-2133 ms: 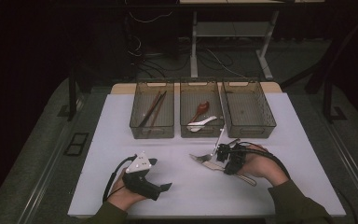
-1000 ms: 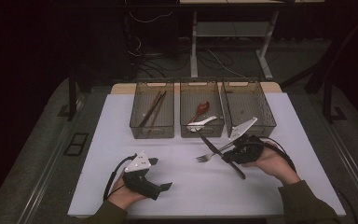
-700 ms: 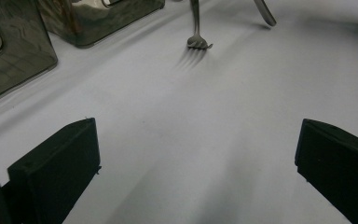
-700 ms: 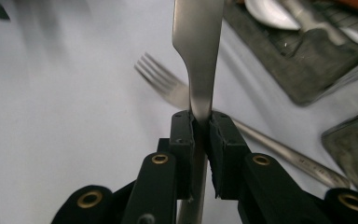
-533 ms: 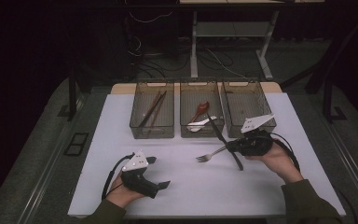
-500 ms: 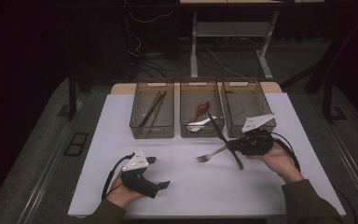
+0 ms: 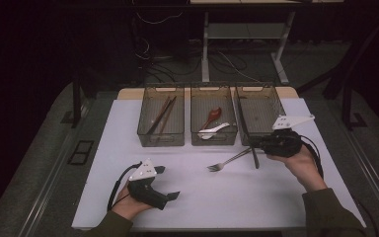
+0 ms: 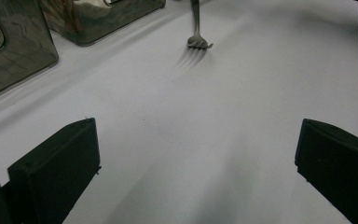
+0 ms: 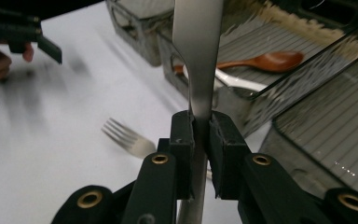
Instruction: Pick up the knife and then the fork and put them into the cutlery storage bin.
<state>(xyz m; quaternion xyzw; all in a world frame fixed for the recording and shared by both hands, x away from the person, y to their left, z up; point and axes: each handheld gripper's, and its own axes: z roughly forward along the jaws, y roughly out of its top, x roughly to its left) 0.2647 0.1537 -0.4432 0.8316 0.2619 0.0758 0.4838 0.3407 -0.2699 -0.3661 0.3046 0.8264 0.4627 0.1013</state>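
From the high view, my right gripper [image 7: 254, 148] is clamped on the handle of a metal fork [image 7: 228, 161], carried low over the white table [image 7: 128, 128] just in front of the three clear bins. The left bin [image 7: 161, 123] holds two brown chopsticks [image 7: 161, 116]; the middle bin [image 7: 213, 122] holds two spoons, one wooden spoon [image 7: 213, 116] and one white spoon [image 7: 213, 132]; the right bin [image 7: 259, 118] looks empty. I judge the sorting nearly done: chopsticks and spoons are already binned, and this one fork is left to go, most likely into the right bin. My left gripper [image 7: 169, 183] rests near the table's front edge, well apart from the bins, jaws spread and holding nothing.

From the left gripper view, both black jaws stand wide apart over bare table, with the fork's tines [image 8: 199, 43] hanging just above the surface ahead and two bin walls at the upper left.

From the right gripper view, my jaws are pinched together on the fork's flat handle [image 9: 197, 56], which rises straight up between the pads; its tines [image 9: 121, 133] show below to the left. Behind it lie the wooden spoon [image 9: 265, 61] and part of the white spoon [image 9: 235, 83] in their bin, and the ribbed floor of the empty bin [image 9: 335, 140] sits at right.
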